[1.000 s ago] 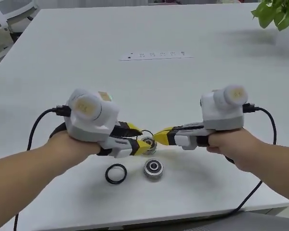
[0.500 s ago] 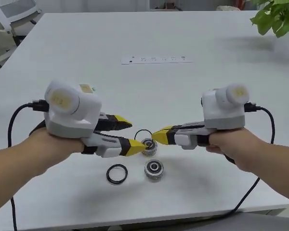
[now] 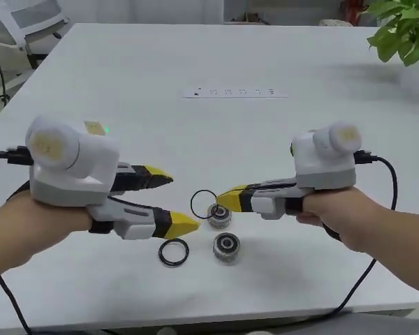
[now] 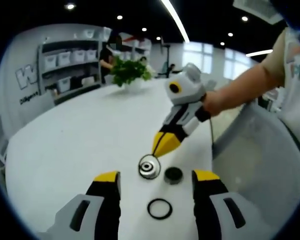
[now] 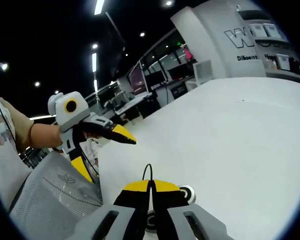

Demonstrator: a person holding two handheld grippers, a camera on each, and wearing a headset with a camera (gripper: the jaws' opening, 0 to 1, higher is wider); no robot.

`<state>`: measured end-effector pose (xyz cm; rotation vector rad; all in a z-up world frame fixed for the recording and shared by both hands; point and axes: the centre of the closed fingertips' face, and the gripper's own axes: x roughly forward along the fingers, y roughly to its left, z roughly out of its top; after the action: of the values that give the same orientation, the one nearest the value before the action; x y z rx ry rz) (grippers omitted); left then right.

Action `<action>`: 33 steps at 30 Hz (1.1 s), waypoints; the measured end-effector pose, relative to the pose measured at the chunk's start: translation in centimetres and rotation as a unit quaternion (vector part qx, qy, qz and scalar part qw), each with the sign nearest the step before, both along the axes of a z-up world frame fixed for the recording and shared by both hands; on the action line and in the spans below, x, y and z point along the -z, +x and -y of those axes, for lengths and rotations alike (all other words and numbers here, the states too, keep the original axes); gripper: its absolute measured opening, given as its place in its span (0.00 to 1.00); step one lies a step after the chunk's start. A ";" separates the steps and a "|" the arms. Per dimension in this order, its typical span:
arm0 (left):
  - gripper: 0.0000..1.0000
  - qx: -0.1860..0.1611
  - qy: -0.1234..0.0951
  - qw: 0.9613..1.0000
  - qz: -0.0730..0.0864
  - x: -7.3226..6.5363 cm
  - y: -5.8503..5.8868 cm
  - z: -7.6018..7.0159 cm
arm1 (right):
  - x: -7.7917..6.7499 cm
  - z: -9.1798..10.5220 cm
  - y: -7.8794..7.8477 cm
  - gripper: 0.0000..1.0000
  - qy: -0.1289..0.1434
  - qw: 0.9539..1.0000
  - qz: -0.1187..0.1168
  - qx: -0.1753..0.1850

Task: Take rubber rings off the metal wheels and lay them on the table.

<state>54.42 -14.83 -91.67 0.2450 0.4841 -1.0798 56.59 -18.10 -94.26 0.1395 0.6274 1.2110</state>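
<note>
Rubber ring (image 3: 203,204), thin and black, hangs over the near part of my white table (image 3: 195,63). My left gripper (image 3: 182,202) is released, its yellow-tipped jaws spread wide with nothing between them. My right gripper (image 3: 221,199) is clenched on that ring, which stands up from its tips beside a silver metal wheel (image 3: 219,215) resting on the tabletop. A second wheel (image 3: 227,248), darker at the rim, lies nearer me, apart from both grippers. Just left of it a loose ring (image 3: 173,252) lies flat.
</note>
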 end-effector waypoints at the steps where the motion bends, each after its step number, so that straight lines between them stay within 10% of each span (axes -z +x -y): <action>1: 0.62 -0.006 -0.001 1.000 0.001 0.0 -0.1 -0.3 | 0.0 -0.1 -0.1 0.00 -0.001 1.000 0.000 -0.002; 33: 0.91 -0.047 -0.008 0.999 -0.008 0.4 -3.6 -4.7 | 2.9 -3.8 -3.2 0.00 -0.038 0.996 -0.040 -0.069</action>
<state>50.81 -10.14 -92.12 0.1989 0.4964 -0.9939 53.34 -14.31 -97.14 0.0823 0.7607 1.3175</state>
